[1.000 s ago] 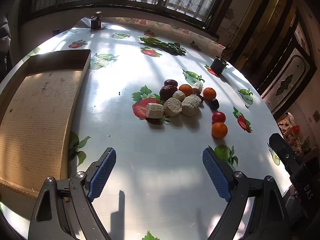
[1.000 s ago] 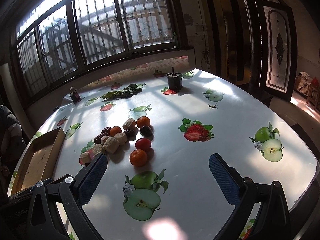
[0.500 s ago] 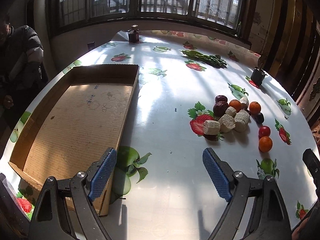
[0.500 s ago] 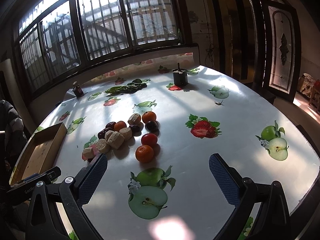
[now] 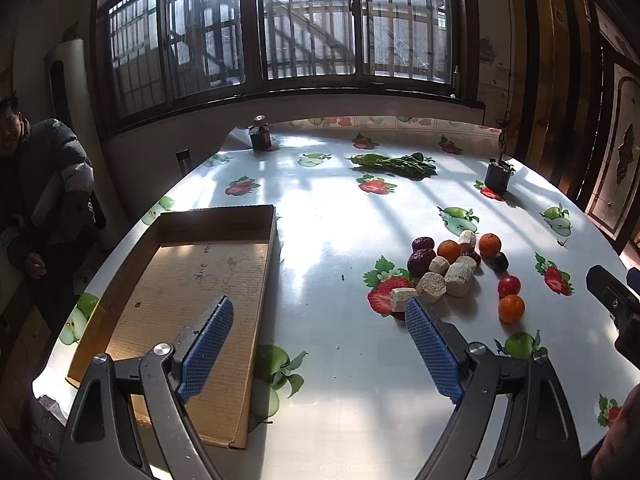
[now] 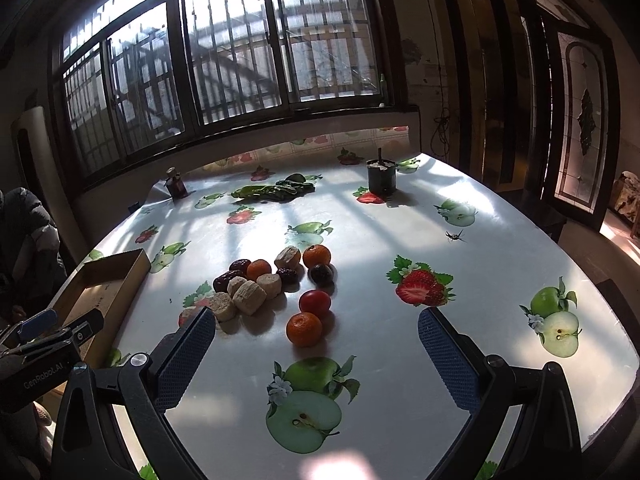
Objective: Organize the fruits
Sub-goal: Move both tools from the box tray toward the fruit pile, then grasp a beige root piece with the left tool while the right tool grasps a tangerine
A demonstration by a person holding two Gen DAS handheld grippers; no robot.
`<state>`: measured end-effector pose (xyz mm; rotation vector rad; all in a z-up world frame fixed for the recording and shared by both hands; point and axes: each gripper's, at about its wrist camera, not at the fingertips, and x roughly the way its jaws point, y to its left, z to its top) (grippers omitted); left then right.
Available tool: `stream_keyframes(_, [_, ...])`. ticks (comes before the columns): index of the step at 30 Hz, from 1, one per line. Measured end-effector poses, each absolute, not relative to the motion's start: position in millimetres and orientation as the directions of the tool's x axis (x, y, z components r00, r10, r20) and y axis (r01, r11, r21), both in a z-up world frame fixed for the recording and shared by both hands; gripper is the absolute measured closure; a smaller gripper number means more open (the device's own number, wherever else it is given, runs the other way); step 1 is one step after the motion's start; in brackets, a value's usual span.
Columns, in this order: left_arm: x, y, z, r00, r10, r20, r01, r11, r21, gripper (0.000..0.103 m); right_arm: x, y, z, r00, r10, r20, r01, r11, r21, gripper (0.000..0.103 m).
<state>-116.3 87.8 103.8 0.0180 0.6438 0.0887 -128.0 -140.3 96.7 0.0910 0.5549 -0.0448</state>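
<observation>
At the far left of the left wrist view a person in a dark padded jacket sits beside the table, which carries a cloth printed with apples and strawberries. On the left part of the table lies a shallow cardboard tray with nothing inside it. The left gripper hangs above the table with its blue pads spread wide; nothing is between them, and its left pad is seen over the tray.

To the right of the tray, well apart from it, the fruits lie together in a small group. There are dark red dates, pale cut chunks whose kind one cannot tell, and a few small oranges among them. At the right edge of this group sit a dark round fruit, a red tomato and one more orange nearest to the cameras.

Behind the fruits, near the window, are a bunch of green leafy vegetables, a small bottle at the left and a dark pot at the right.

The right gripper is also spread wide and holds nothing; it points at the nearest orange from above the table.
</observation>
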Motion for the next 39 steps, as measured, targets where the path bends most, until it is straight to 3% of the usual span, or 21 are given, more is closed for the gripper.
stream_keyframes(4, [-107.0,100.9,138.1,0.841,0.104,-0.531,-0.089,0.995,0.054,0.015,-97.8,-155.3,147.1,0.845,-0.057,-0.532,0.054,0.998,-0.022,0.0])
stream_keyframes(9, [-81.2,110.2,164.3,0.849,0.069,-0.524,-0.059,0.998,0.036,0.015,-74.3,-175.3,180.8,0.886,0.0,-0.463,0.014,1.0,0.026,0.0])
stream_keyframes(13, [-50.7,105.0,137.7,0.791,0.007,-0.612,0.001,1.0,0.013,0.015,-50.0,-179.5,130.9,0.783,0.094,-0.614,-0.019,0.992,0.128,0.002])
stream_keyframes(14, [-43.1,103.2,124.9,0.762,-0.031,-0.646,0.027,0.999,-0.017,0.015,-47.9,-178.3,111.7,0.755,0.13,-0.643,-0.032,0.986,0.161,0.004])
stream_keyframes(16, [-31.0,98.5,98.5,0.708,-0.096,-0.699,0.064,0.995,-0.071,0.015,-41.6,-173.5,81.4,0.7,0.153,-0.698,-0.044,0.984,0.172,0.03])
stream_keyframes(18, [-21.9,89.2,72.1,0.665,-0.131,-0.735,0.094,0.991,-0.092,0.015,-36.0,-170.6,57.5,0.646,0.202,-0.736,-0.061,0.975,0.214,0.045])
stream_keyframes(20, [-16.9,80.9,52.7,0.637,-0.164,-0.753,0.119,0.986,-0.115,0.016,-33.5,-169.6,44.8,0.629,0.24,-0.739,-0.067,0.964,0.256,0.045])
stream_keyframes(22, [-12.0,73.5,39.1,0.606,-0.206,-0.769,0.15,0.978,-0.143,0.026,-31.0,-166.4,39.2,0.623,0.253,-0.74,-0.078,0.962,0.263,0.045])
stream_keyframes(25, [-7.7,64.8,25.5,0.574,-0.253,-0.779,0.188,0.967,-0.175,0.033,-26.1,-158.3,31.8,0.602,0.266,-0.753,-0.101,0.961,0.258,0.045])
stream_keyframes(33, [-0.3,60.3,9.3,0.553,-0.268,-0.789,0.208,0.961,-0.181,0.037,-23.0,-140.2,10.2,0.556,0.283,-0.781,-0.135,0.958,0.251,0.045])
stream_keyframes(38, [-2.0,53.9,9.9,0.57,-0.248,-0.783,0.225,0.964,-0.141,0.057,-23.9,-135.1,10.3,0.572,0.255,-0.78,-0.139,0.967,0.214,0.045])
stream_keyframes(39, [-3.3,50.9,9.7,0.572,-0.251,-0.781,0.242,0.961,-0.132,0.069,-24.6,-133.5,10.2,0.575,0.244,-0.781,-0.138,0.97,0.201,0.045])
